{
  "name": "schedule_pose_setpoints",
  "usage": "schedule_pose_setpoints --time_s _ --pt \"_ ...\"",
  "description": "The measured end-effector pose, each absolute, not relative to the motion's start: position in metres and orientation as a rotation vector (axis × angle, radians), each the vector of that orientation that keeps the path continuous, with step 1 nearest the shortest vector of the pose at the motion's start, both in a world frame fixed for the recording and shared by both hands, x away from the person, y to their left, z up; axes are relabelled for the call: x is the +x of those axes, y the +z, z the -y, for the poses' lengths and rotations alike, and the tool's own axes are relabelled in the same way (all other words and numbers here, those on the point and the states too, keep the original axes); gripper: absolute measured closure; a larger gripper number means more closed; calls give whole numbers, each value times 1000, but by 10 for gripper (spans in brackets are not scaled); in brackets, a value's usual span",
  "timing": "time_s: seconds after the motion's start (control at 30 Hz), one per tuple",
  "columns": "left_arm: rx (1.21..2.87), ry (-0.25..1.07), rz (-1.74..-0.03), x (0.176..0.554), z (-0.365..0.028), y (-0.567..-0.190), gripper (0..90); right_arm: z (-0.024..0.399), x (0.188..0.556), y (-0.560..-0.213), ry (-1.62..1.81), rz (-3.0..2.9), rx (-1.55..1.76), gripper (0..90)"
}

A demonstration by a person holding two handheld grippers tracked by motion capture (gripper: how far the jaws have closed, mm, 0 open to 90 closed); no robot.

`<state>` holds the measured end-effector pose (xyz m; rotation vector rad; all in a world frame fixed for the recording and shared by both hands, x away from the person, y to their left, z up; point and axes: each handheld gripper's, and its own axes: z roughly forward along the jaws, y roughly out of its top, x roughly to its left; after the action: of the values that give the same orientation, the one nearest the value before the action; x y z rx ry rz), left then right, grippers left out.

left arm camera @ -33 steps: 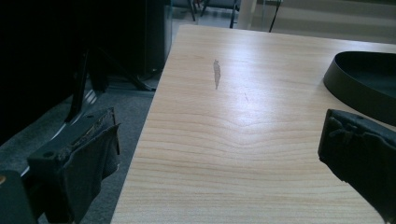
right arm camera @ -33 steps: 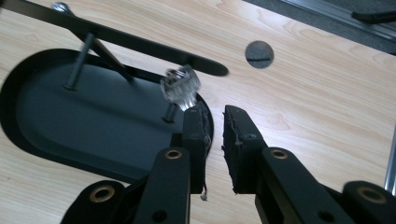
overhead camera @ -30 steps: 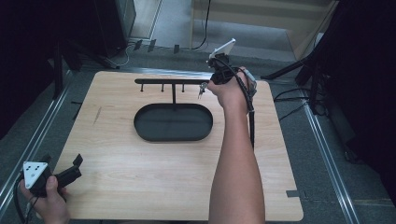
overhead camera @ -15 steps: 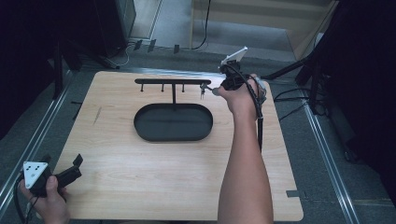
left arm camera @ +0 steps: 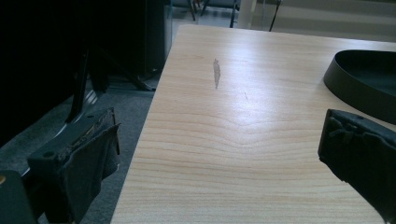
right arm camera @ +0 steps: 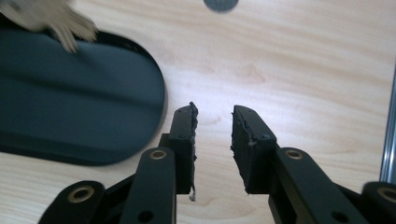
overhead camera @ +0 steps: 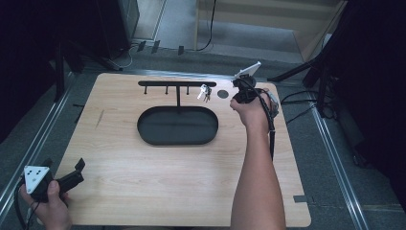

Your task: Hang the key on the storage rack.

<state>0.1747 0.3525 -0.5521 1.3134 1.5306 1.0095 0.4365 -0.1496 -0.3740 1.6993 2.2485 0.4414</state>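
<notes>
Keys (overhead camera: 205,92) hang downward off rack (overhead camera: 177,84); right gripper (overhead camera: 238,94) beside, fingers spread, empty; left gripper (overhead camera: 72,178) fingers spread.

We seem to be in a lab or workshop: a bare wooden table (overhead camera: 158,187) on metal rails (overhead camera: 335,163), grey carpet (overhead camera: 316,124), loose cables (overhead camera: 297,98), dark equipment stands (overhead camera: 306,72).

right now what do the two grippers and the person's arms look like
Both grippers are black with two padded jaws. The left gripper carries a grey three-cornered plate with dark dots; the right gripper has one too, plus brass-coloured pivot rings and a black cable along a bare, sleeveless forearm.
</notes>
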Motion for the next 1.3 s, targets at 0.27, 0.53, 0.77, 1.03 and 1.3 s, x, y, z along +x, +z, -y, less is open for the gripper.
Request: schedule_pose_setpoints --time_s 0.27,0.53,0.77,1.03,1.3 --pt "1314 1013 -1531 175 -352 -552 0 178 429 -408 393 -2269 1763 656" --pt "1323 1017 -1530 175 -352 -552 0 203 420 -436 351 -2327 1821 582" --pt "1326 1020 -1527 175 -351 -552 0 217 404 -459 351 -2346 1799 467" --pt "1329 1019 -1526 175 -351 -552 0 233 372 -483 552 -2180 1823 175" --pt "1326 1021 -1526 175 -351 -552 0 253 339 -500 749 -2056 1749 131"
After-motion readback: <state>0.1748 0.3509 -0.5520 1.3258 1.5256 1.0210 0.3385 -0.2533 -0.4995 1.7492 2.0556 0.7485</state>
